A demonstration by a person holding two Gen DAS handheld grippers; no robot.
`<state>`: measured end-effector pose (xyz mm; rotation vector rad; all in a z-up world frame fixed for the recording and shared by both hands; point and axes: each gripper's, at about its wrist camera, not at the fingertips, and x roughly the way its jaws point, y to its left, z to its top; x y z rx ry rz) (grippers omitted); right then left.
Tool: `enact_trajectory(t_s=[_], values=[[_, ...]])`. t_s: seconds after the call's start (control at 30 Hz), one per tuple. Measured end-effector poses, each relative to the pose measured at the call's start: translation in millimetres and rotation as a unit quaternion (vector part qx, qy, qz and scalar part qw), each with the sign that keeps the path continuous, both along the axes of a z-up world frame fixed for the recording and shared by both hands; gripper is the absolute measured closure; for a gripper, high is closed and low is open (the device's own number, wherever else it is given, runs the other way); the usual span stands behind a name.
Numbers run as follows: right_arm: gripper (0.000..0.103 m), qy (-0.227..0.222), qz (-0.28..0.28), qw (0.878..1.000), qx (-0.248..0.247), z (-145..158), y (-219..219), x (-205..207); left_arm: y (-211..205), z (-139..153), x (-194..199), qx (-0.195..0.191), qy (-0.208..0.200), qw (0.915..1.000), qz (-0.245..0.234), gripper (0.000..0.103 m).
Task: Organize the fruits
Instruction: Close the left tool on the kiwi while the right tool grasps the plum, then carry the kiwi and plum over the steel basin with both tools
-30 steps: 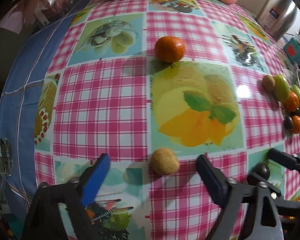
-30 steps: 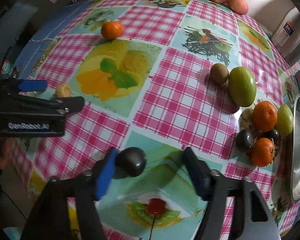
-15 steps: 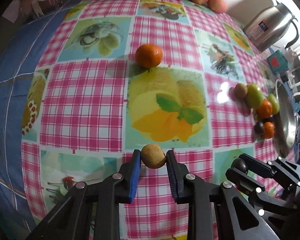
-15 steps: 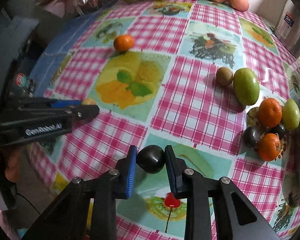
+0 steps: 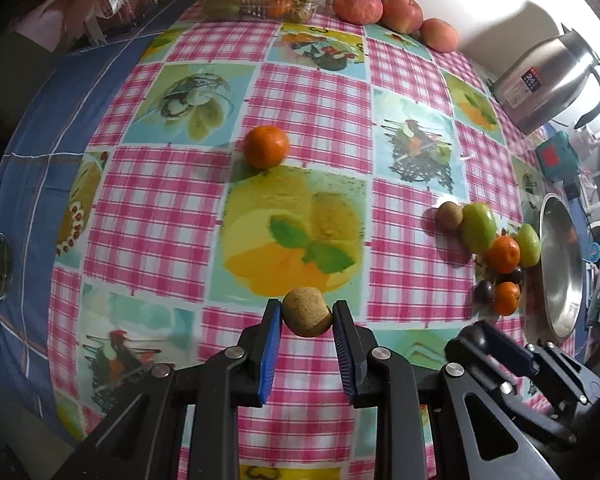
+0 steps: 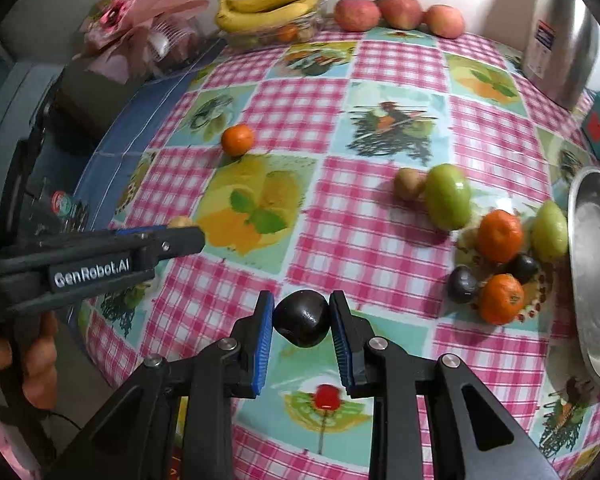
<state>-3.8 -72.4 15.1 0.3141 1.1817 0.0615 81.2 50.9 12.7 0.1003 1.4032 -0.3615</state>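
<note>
My left gripper (image 5: 306, 314) is shut on a small brown kiwi (image 5: 307, 312), held above the checked tablecloth (image 5: 160, 208). My right gripper (image 6: 302, 318) is shut on a dark plum (image 6: 302, 323), also lifted off the cloth. In the right wrist view the left gripper (image 6: 196, 236) shows at the left with the kiwi (image 6: 179, 222) peeking past its tip. A lone orange (image 5: 267, 147) lies mid-table. A cluster of fruit sits at the right: a kiwi (image 6: 407, 184), a green mango (image 6: 448, 196), oranges (image 6: 499, 235) and dark plums (image 6: 463, 284).
A steel bowl (image 6: 596, 272) stands at the right edge beside the cluster. Bananas (image 6: 272, 6) on a clear box and three apples (image 6: 400, 10) line the far edge. A steel kettle (image 5: 548, 84) stands at the back right. A person's hand (image 6: 36, 364) grips the left tool.
Both grippers went from open around their fruit to shut on it, then rose with it. The table looks farther away in both views.
</note>
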Motion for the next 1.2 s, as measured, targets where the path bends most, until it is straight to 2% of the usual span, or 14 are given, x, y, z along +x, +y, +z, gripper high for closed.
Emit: enact_trajectory(t_s=[0.33,0.6,0.8,1.03,1.2], values=[[0.074,-0.009,-0.095,0.995,-0.011,16.1,-67.7,-9.9,-69.1,0.9,-8.6,0.028,-0.003,0.9996,0.0,0.075],[0.074,-0.031,-0.159,0.987,-0.009,35.3,-118.2,-27.4,-129.7,5.5,-21.5,0.041,-0.007,0.9989,-0.02,0.075],[0.074,-0.038,-0.213,0.976,-0.023,45.3,-159.0,-43.4,-173.0,6.7,-33.5,0.055,-0.013,0.9973,-0.047,0.075],[0.074,-0.026,-0.272,0.961,-0.034,42.0,-205.0,-60.3,-216.6,8.4,-46.9,0.057,-0.023,0.9957,-0.07,0.075],[0.074,-0.011,-0.313,0.95,-0.01,35.5,-235.9,-73.8,-248.2,10.2,-59.2,0.045,-0.031,0.9942,-0.092,0.075]])
